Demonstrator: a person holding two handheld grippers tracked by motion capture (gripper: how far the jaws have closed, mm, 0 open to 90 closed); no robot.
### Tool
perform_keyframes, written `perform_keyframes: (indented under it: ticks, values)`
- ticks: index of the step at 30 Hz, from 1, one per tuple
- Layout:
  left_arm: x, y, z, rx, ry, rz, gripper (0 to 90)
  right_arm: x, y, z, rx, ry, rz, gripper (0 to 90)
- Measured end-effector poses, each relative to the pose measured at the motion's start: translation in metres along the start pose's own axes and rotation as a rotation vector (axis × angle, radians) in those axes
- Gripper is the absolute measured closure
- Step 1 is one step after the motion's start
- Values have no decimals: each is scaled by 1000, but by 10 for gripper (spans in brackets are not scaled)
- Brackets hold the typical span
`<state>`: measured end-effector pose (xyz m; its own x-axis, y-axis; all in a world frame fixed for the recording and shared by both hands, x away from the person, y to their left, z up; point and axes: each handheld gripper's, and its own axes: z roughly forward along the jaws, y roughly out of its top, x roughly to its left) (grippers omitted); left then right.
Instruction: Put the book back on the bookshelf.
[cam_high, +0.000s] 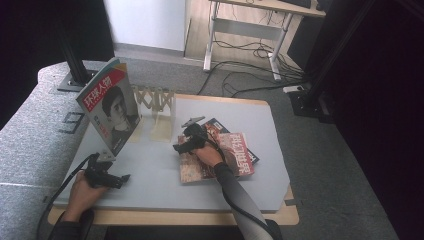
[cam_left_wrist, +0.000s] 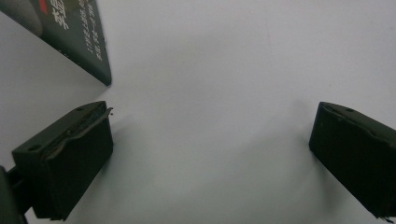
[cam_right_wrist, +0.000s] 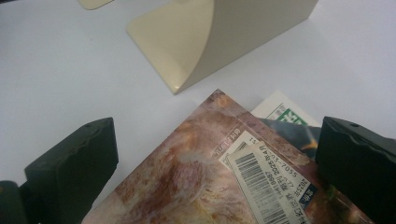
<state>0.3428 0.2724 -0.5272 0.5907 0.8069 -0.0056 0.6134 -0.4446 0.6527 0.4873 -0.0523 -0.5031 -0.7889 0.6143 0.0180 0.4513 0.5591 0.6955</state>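
Note:
A magazine (cam_high: 111, 106) with a portrait cover stands upright at the table's left, leaning by a cream expandable book rack (cam_high: 156, 104). Its dark lower corner (cam_left_wrist: 80, 39) appears in the left gripper view. Several magazines (cam_high: 227, 155) lie stacked flat at centre right. My right gripper (cam_high: 179, 147) hovers at the stack's left edge, open, its jaws astride the corner of the top brownish magazine (cam_right_wrist: 182, 182) without touching it. My left gripper (cam_high: 125, 179) is low at the front left, open (cam_left_wrist: 212, 116) over bare table, holding nothing.
The rack's cream foot (cam_right_wrist: 210, 42) stands just beyond the stack's corner. A barcode label (cam_right_wrist: 266, 182) sits on the top magazine, with another magazine (cam_right_wrist: 282, 114) peeking from beneath. The grey table (cam_high: 150, 187) ends in a wooden front edge. Cables and a desk frame lie on the floor behind.

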Motion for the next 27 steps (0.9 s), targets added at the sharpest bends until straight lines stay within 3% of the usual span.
perform_keyframes:
  ticks: [12,27]
  values:
    - [0,0,0,0,0,0,0,14,-11,-11,-15,58,-7,1]
    - [0,0,0,-1,0,0,0,38,-34,-31,-33,98,-41,7]
